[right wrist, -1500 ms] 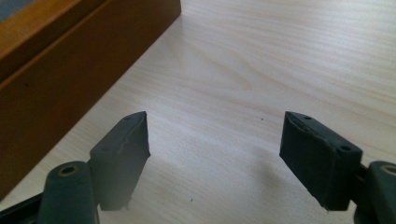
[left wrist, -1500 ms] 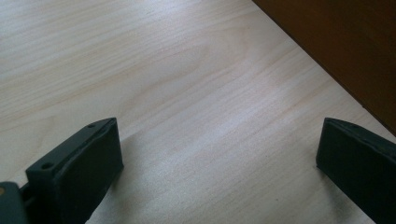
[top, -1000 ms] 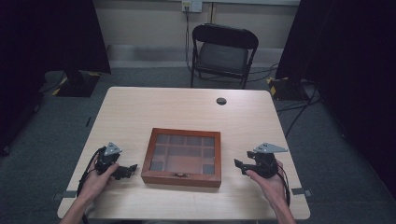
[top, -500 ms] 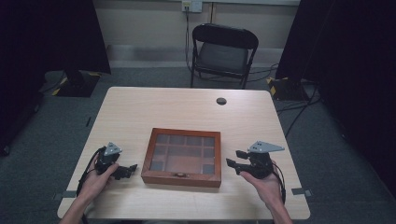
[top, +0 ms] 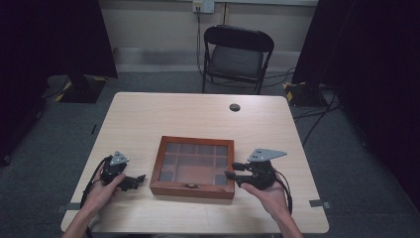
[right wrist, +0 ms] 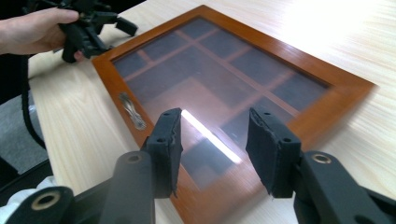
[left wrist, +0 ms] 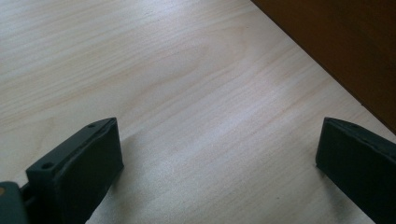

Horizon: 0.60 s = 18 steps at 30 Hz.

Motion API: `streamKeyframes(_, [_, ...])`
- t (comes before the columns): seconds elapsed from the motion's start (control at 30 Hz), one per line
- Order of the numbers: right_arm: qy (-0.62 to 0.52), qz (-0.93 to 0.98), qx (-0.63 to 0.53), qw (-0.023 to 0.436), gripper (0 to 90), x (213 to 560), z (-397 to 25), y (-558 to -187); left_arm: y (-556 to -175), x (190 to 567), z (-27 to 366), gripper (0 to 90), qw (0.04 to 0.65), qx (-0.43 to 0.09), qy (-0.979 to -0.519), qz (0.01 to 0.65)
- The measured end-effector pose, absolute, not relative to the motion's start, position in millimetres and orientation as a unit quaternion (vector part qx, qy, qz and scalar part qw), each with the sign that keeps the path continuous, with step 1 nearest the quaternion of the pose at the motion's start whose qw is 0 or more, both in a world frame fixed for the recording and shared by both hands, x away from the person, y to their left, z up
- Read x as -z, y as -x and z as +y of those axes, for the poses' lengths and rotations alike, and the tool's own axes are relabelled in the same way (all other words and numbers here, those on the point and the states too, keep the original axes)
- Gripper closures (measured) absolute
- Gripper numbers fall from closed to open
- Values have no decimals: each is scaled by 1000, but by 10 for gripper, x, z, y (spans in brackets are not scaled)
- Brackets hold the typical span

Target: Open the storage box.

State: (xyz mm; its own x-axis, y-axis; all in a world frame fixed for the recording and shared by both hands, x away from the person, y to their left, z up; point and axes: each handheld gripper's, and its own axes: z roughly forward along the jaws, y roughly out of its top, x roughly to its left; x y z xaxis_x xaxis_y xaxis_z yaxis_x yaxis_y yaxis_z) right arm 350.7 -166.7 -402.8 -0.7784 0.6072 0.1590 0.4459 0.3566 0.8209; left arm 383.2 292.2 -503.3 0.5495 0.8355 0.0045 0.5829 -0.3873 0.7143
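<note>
Nearest the person, two hands come in from the near edge of the table [top: 148,109], each holding a gripper. The left gripper [top: 139,178] lies low on the bare wood just beside the left side of the wooden box [top: 192,167], pointing toward it but apart from it; in the left gripper view its jaws stand wide apart with nothing between them but light tabletop, and the dark brown wall of the box [left wrist: 345,51] fills the upper right corner, a little beyond the right-hand jaw. The right gripper [top: 230,174] sits at the box's right near corner, jaws parted and empty, its tips reaching over the edge of the frame. In the right gripper view those jaws hang above the glass lid [right wrist: 219,88] near that corner, with a streak of glare on the glass between them; dark compartments show through the panes, and a small metal clasp [right wrist: 130,109] sits on the front edge of the frame. Past the box in that view the left hand [right wrist: 35,30] grips the other gripper. The box lies closed, flat and square to the table, near its front middle. Farther off, a small dark round disc [top: 235,107] marks the tabletop near the far edge, and beyond the table a black folding chair [top: 236,54] stands on the grey floor.
</note>
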Motion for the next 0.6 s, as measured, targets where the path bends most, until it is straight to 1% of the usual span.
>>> streamKeyframes(0.03, [-310,824,-468,79,561,4021,-1551,-3529,-3831,5035,2918,0,342,-185,-810,438])
streamKeyframes(0.1, [-306,826,-468,76,563,4021,-1508,-3536,-3832,5033,2922,0,340,-186,-812,437])
streamKeyframes(0.13, [-292,832,-467,69,576,4023,-1385,-3550,-3832,5033,2922,0,340,-185,-812,437])
streamKeyframes(0.6, [-227,859,-458,25,662,4094,-838,-3587,-3831,5035,2918,0,342,-185,-810,438])
